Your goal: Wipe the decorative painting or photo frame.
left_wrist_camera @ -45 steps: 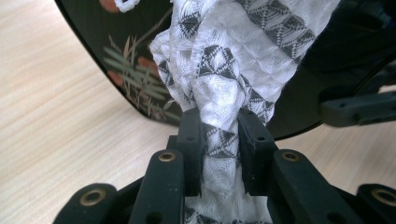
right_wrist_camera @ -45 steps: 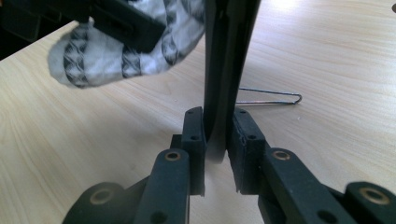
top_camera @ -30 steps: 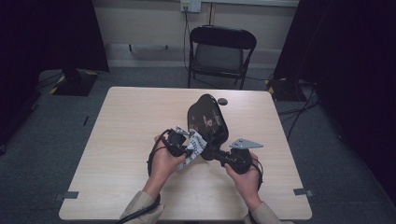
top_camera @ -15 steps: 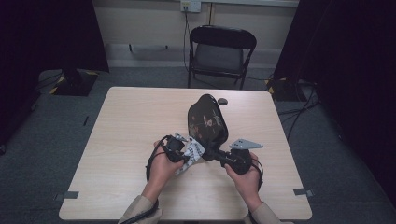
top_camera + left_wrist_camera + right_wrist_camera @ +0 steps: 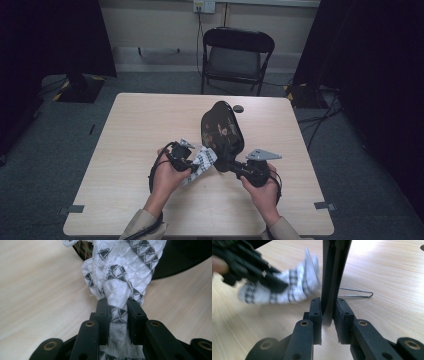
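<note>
Three views covered this moment, and each gave you something the others lacked. The high view took in the whole table (image 5: 125, 150) with the folding chair (image 5: 237, 57) behind it, and it showed the dark oval tray (image 5: 222, 131) standing tilted on edge near the table's middle, its patterned face turned up toward the camera. It also showed a small dark round thing (image 5: 238, 108) on the table just beyond the tray's top, too small to name. Your right gripper view showed the tray edge-on as a thin dark slab (image 5: 334, 272), and behind it a bent wire piece (image 5: 357, 293) lying on the wood, perhaps a stand. Your left gripper view showed the cloth (image 5: 120, 277) close up, white with grey triangle patterns, bunched against the tray's dark rim (image 5: 180, 260).

Your right gripper (image 5: 328, 308) had its jaws closed on the tray's lower edge, pads pressing either side. Your left gripper (image 5: 118, 311) had its jaws clamped on the twisted cloth, which rose between them to the tray. In the right gripper view the cloth and left gripper were blurred beside the tray's face.
</note>
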Available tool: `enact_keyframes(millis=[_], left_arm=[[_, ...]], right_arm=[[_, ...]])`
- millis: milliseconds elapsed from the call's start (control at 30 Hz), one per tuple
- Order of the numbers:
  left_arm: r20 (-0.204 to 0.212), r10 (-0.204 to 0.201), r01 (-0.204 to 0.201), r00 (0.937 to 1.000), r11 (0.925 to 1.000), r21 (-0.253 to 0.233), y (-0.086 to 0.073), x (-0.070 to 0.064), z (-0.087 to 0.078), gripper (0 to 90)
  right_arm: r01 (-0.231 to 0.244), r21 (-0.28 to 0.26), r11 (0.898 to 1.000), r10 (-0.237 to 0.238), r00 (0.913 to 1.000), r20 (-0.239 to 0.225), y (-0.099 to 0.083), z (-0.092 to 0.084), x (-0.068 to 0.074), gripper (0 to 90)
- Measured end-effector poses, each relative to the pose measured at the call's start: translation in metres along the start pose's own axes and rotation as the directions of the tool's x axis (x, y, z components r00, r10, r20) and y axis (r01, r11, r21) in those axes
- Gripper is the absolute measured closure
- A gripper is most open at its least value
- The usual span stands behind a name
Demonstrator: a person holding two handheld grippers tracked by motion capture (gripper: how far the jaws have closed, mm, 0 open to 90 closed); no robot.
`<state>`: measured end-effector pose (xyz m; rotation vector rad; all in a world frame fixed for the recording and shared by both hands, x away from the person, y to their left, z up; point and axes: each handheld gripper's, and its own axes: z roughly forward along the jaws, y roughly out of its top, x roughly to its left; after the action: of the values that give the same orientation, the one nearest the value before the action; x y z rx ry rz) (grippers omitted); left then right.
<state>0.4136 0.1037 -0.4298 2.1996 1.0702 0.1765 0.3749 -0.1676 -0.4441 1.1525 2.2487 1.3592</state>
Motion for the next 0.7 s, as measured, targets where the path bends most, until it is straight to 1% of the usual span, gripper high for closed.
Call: enact_keyframes(millis=[33, 100, 133, 200, 233, 267, 367, 400, 433, 500, 533, 600, 633, 700], left_arm=[[-0.005, 0.006, -0.006, 1.0, 0.9999, -0.014, 0.004, 0.0, -0.006, 73.7], [-0.004, 0.003, -0.003, 1.0, 0.9996, -0.028, 0.012, 0.0, -0.017, 73.7], [-0.014, 0.011, -0.012, 0.9998, 0.9991, -0.041, 0.017, 0.0, -0.023, 73.7], [-0.018, 0.02, -0.021, 0.9996, 0.9974, -0.069, 0.028, -0.003, -0.034, 73.8], [-0.014, 0.023, -0.024, 0.9996, 0.996, -0.086, 0.035, -0.005, -0.04, 73.7], [-0.013, 0.027, -0.028, 0.9995, 0.9953, -0.092, 0.039, -0.006, -0.044, 73.7], [-0.011, 0.052, -0.053, 0.9986, 0.99, -0.131, 0.057, -0.013, -0.058, 73.7], [0.002, 0.053, -0.052, 0.9986, 0.9879, -0.146, 0.063, -0.016, -0.063, 73.7], [-0.002, 0.058, -0.057, 0.9983, 0.9856, -0.159, 0.069, -0.019, -0.067, 73.7], [-0.016, 0.08, -0.081, 0.9967, 0.9796, -0.184, 0.08, -0.024, -0.075, 73.8], [-0.014, 0.087, -0.088, 0.9961, 0.9761, -0.198, 0.085, -0.026, -0.078, 73.8], [-0.003, 0.094, -0.092, 0.9956, 0.9717, -0.217, 0.094, -0.032, -0.082, 73.8], [-0.006, 0.105, -0.103, 0.9945, 0.9719, -0.212, 0.098, -0.035, -0.083, 73.8], [-0.003, 0.114, -0.112, 0.9935, 0.971, -0.211, 0.103, -0.041, -0.081, 73.7]], right_arm=[[0.001, -0.002, 1.0, -0.001, 1.0, 0.0, 0.0, 0.0, 0.0, 77.7], [0.002, 0.0, 1.0, -0.002, 1.0, 0.001, 0.0, 0.0, 0.001, 77.7], [0.002, 0.0, 1.0, -0.002, 1.0, 0.001, 0.0, 0.0, 0.001, 77.7], [0.005, 0.001, 1.0, -0.005, 1.0, 0.002, 0.0, 0.0, 0.001, 77.7], [0.003, 0.001, 1.0, -0.003, 1.0, 0.003, 0.0, 0.0, 0.001, 77.7], [0.002, 0.003, 1.0, -0.002, 1.0, 0.004, 0.0, 0.0, 0.001, 77.8], [0.001, 0.003, 1.0, -0.001, 1.0, 0.004, 0.0, 0.0, 0.001, 77.8], [0.0, 0.002, 1.0, 0.0, 1.0, 0.004, 0.0, 0.0, 0.001, 77.8], [0.0, 0.002, 1.0, 0.0, 1.0, 0.004, 0.0, 0.0, 0.001, 77.8], [0.0, 0.002, 1.0, 0.0, 1.0, 0.004, 0.0, 0.0, 0.001, 77.7], [0.0, 0.002, 1.0, 0.0, 1.0, 0.004, 0.0, 0.0, 0.001, 77.7], [0.0, 0.002, 1.0, 0.0, 1.0, 0.002, 0.0, 0.0, 0.001, 77.7], [0.0, 0.002, 1.0, 0.0, 1.0, 0.002, 0.0, 0.0, 0.001, 77.7], [-0.003, 0.003, 1.0, 0.003, 1.0, 0.002, 0.0, 0.0, 0.001, 77.7]])
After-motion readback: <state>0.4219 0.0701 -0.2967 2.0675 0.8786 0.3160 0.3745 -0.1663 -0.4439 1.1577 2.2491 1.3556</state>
